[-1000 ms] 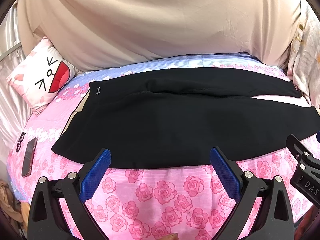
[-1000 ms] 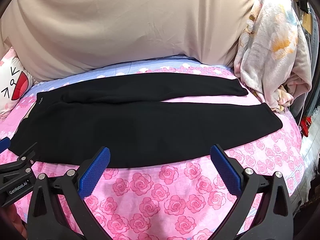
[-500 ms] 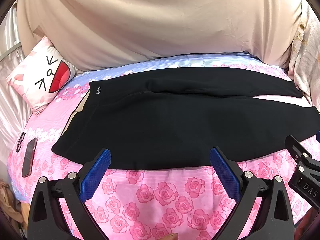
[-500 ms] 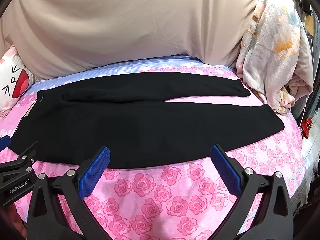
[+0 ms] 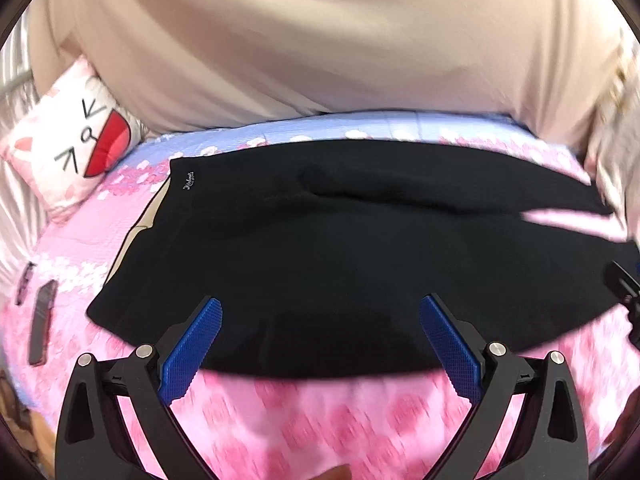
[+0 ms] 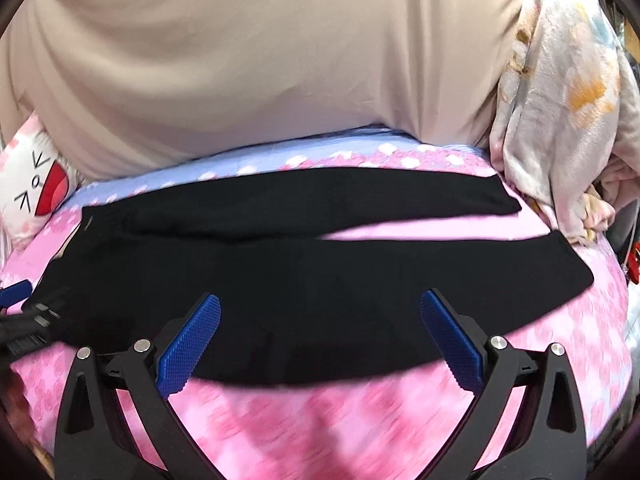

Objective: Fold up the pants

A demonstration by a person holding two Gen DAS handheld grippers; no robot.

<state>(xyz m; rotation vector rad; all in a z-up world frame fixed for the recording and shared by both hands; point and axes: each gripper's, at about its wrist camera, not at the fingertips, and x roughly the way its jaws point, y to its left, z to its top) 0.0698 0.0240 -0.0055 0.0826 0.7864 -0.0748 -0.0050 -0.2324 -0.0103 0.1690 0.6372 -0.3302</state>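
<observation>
Fingers (image 5: 192, 344) of the left gripper (image 5: 320, 344) are spread wide and hold nothing. Their blue pads sit over the near edge of the black pants (image 5: 340, 264); the pictures do not show if they touch the cloth. The right gripper (image 6: 320, 344) has its fingers (image 6: 452, 340) spread wide too, and they hold nothing. Its blue pads also sit over the near edge of the pants (image 6: 280, 280). Both grippers point forward across the bed, side by side, left one near the waist end and right one near the leg end. Each one shows at the edge of the other's view as a black blur.

The pants lie flat on the pink flower sheet (image 5: 312, 420). The waist is at the left, with a small label on it. The two legs run to the right, and a thin strip of pink sheet shows between them near the ends.

A big tan cloth (image 6: 260, 60) hangs behind the bed. A cat-face pillow (image 5: 76, 144) leans at the left. A dark phone (image 5: 42, 328) lies on the sheet near the left edge. A pale flowery blanket (image 6: 560, 100) is bunched up at the right, just beside the leg ends. The near sheet looks blurry.
</observation>
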